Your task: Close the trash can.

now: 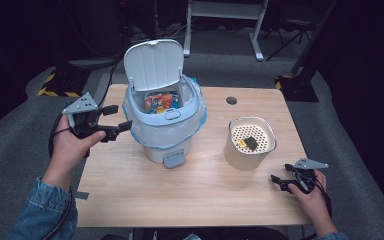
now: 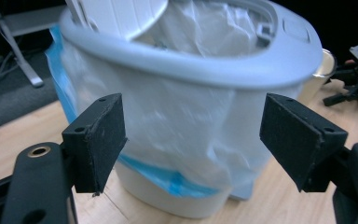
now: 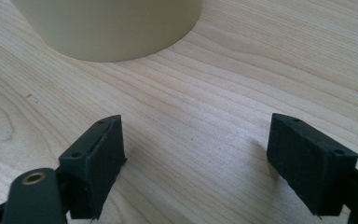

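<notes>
A pale blue-grey waste bin (image 1: pixel 166 131) stands at the table's middle back with its lid (image 1: pixel 153 64) tipped up. A white and blue bag (image 2: pixel 182 121) lines it, and an orange and blue packet (image 1: pixel 161 101) lies inside. My left gripper (image 1: pixel 119 118) hovers open just left of the bin's rim, jaws pointing at it; in the left gripper view (image 2: pixel 191 140) nothing sits between the pads. A cream perforated-top canister (image 1: pixel 250 145) with a small dark item (image 1: pixel 250 143) on it stands to the right. My right gripper (image 1: pixel 279 181) rests open near the table's front right, its jaws (image 3: pixel 196 158) facing the canister's base (image 3: pixel 107 28).
The wooden table (image 1: pixel 190 190) has a round cable hole (image 1: pixel 231 100) at the back right. A foot pedal (image 1: pixel 173 160) juts from the bin's front. Behind the table stand a white desk frame (image 1: pixel 255 35) and yellow-black floor tape (image 1: pixel 55 92).
</notes>
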